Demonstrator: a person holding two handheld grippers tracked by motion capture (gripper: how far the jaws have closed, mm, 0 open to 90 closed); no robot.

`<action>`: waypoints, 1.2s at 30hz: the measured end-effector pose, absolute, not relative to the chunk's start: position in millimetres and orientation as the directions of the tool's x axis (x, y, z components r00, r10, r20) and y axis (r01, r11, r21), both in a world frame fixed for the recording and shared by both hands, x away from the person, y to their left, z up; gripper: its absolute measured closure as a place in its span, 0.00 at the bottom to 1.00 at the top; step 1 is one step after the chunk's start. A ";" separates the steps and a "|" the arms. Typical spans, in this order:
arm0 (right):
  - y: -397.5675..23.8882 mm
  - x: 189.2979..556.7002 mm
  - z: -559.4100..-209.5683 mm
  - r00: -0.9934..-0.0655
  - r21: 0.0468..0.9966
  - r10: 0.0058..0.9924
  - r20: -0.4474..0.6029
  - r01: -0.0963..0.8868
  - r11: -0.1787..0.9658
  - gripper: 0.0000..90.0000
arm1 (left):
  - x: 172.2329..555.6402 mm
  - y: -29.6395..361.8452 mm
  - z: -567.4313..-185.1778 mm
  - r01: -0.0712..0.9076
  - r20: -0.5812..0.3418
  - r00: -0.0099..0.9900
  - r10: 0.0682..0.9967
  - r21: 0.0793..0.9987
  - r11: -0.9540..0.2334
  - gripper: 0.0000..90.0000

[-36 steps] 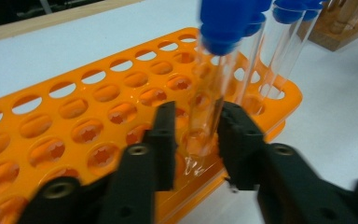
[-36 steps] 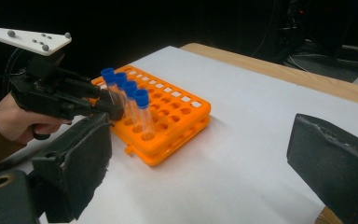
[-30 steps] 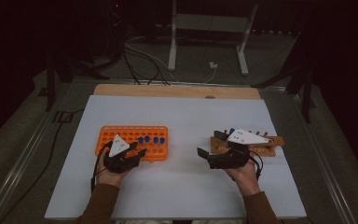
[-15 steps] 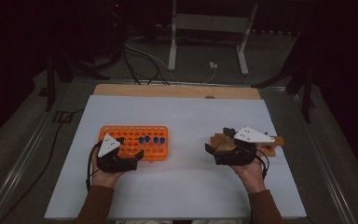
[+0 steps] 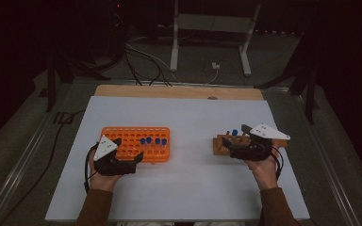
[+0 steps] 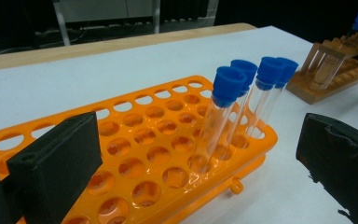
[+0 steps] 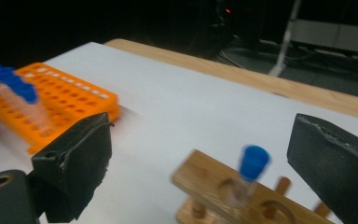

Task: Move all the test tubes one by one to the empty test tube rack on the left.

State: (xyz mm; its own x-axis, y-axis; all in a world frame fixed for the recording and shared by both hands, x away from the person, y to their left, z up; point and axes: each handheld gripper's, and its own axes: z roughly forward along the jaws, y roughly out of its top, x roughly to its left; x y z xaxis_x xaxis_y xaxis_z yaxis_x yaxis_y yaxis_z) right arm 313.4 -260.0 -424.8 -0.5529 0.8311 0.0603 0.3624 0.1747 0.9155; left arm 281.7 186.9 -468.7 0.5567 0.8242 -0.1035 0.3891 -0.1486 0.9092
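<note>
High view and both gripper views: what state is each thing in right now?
Left gripper: jaws wide apart, just opened, nothing between the pads.
Right gripper: jaws open, holding nothing.
Orange rack: flat on the table, mostly unfilled.
Four capped tubes: upright in the orange rack.
Wooden rack: standing, one blue-capped tube upright in it.

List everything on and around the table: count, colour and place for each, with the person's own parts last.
Orange plastic tube rack: one, orange, left half of the table.
Clear test tubes with blue caps: four, clear and blue, upright at the orange rack's right end.
Wooden tube rack: one, brown, right half of the table.
Blue-capped tube in the wooden rack: one, upright.
White table top: one, white, wooden strip along its far edge.
Metal stand: one, pale, on the floor beyond the table.
Left tongs: black jaws, just opened wide, nothing between them, at the orange rack.
Right tongs: black jaws, open, at the wooden rack.
</note>
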 end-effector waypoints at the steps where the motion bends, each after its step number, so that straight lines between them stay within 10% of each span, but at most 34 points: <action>1: -262.1 315.2 -426.5 -0.550 0.913 0.833 0.070 0.372 0.169 0.07 | 281.6 187.0 -468.6 0.388 -0.104 0.557 0.824 0.910 -0.148 0.01; 13: -265.7 331.0 -446.8 -0.517 0.877 0.854 0.055 0.434 0.207 0.19 | 281.0 188.2 -467.7 0.390 -0.114 0.551 0.827 0.911 -0.134 0.01; 24: -268.9 333.0 -463.7 -0.517 0.868 0.854 0.062 0.451 0.209 0.67 | 281.3 188.0 -467.9 0.393 -0.117 0.549 0.828 0.910 -0.132 0.01; 36: -266.7 332.5 -464.0 -0.516 0.869 0.855 0.053 0.446 0.215 0.85 | 281.0 187.6 -467.6 0.392 -0.117 0.549 0.828 0.910 -0.132 0.01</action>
State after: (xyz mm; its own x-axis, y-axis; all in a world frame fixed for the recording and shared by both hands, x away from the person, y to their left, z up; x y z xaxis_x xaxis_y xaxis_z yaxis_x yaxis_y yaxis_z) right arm 332.5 -266.7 -464.0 -0.5163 0.8547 0.0531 0.4460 0.2155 0.8687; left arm 281.0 187.6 -467.6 0.5490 0.8276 -0.1169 0.3922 -0.1316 0.9104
